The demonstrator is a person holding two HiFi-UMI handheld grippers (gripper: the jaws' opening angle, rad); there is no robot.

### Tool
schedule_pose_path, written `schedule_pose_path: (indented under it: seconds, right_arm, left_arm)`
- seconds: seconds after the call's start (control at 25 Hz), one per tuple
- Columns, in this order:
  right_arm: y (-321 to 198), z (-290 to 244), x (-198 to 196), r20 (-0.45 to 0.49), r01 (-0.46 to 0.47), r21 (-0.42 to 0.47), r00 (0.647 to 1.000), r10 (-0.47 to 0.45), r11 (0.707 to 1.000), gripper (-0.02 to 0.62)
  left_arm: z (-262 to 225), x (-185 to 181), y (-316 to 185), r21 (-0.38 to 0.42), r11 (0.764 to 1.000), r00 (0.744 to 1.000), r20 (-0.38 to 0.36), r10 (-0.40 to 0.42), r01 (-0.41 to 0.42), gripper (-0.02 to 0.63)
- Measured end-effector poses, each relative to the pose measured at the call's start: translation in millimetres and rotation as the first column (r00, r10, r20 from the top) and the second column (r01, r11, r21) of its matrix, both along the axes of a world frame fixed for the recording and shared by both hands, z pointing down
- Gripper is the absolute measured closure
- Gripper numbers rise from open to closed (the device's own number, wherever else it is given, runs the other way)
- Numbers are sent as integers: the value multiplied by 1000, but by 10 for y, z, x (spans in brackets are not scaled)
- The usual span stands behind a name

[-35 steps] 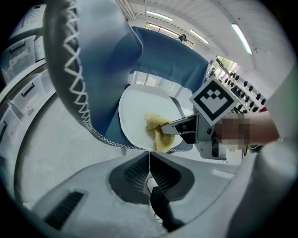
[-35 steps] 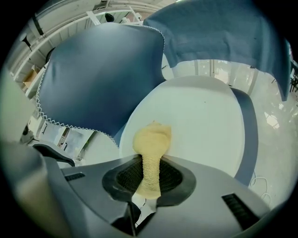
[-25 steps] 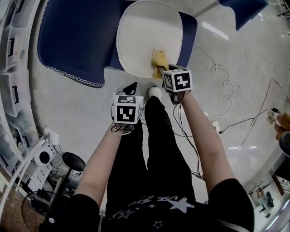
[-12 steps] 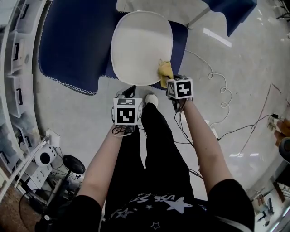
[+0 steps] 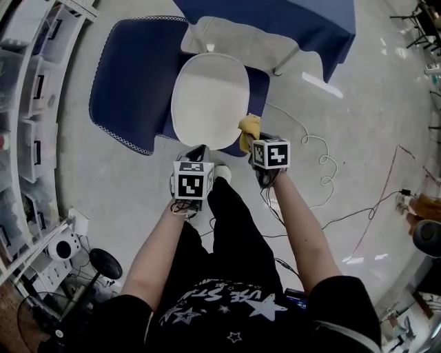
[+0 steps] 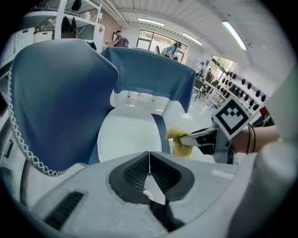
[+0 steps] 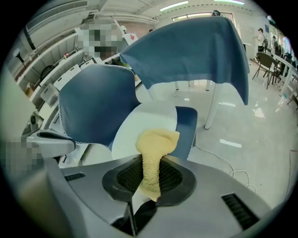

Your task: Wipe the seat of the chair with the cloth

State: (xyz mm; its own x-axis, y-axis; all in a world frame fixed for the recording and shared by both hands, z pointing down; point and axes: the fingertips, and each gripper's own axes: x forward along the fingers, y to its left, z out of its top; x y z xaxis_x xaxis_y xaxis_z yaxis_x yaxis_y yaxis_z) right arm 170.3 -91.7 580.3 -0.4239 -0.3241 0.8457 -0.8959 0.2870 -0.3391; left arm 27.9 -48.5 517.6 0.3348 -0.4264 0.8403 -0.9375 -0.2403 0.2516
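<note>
The chair's white round seat [image 5: 208, 100] lies ahead of me, with blue fabric [image 5: 134, 79] draped to its left. My right gripper [image 5: 253, 138] is shut on the yellow cloth [image 5: 249, 129], held off the seat's right front edge, not touching it. In the right gripper view the cloth [image 7: 153, 153] is pinched between the jaws, its free end bunched above them and the seat [image 7: 139, 128] behind. My left gripper [image 5: 199, 153] hangs just short of the seat's front edge. It is shut with nothing in it; its pads [image 6: 139, 174] meet.
A table covered in blue cloth [image 5: 275, 17] stands just beyond the chair, one white leg [image 5: 286, 61] to the right. Cables [image 5: 324, 155] trail over the floor at the right. Shelving [image 5: 27, 103] runs along the left. My leg and shoe [image 5: 220, 172] are below the seat.
The right gripper has drawn the cloth back off the seat, past its right front edge. Both grippers and the view have pulled away from the chair.
</note>
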Motion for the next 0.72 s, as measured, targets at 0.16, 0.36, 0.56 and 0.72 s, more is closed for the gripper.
schedule_pose_path:
  seconds: [0.16, 0.36, 0.56, 0.72]
  right_arm:
    - [-33, -389, -88, 16, -19, 45, 1000, 18, 999, 525]
    - [150, -824, -197, 27, -54, 93, 998, 52, 994, 526]
    - [552, -1282, -386, 11, -64, 150, 998, 63, 987, 526]
    - [932, -1572, -519, -45, -48, 189, 997, 58, 981, 526]
  left_arm:
    - [-273, -109, 18, 38, 999, 1000, -4, 11, -11, 586]
    - [-608, -313, 205, 80, 997, 1000, -24, 2, 0, 586]
    - [-946, -464, 618, 115, 992, 997, -62, 50, -42, 586]
    - [-1204, -611, 959, 162, 984, 993, -76, 88, -75, 586]
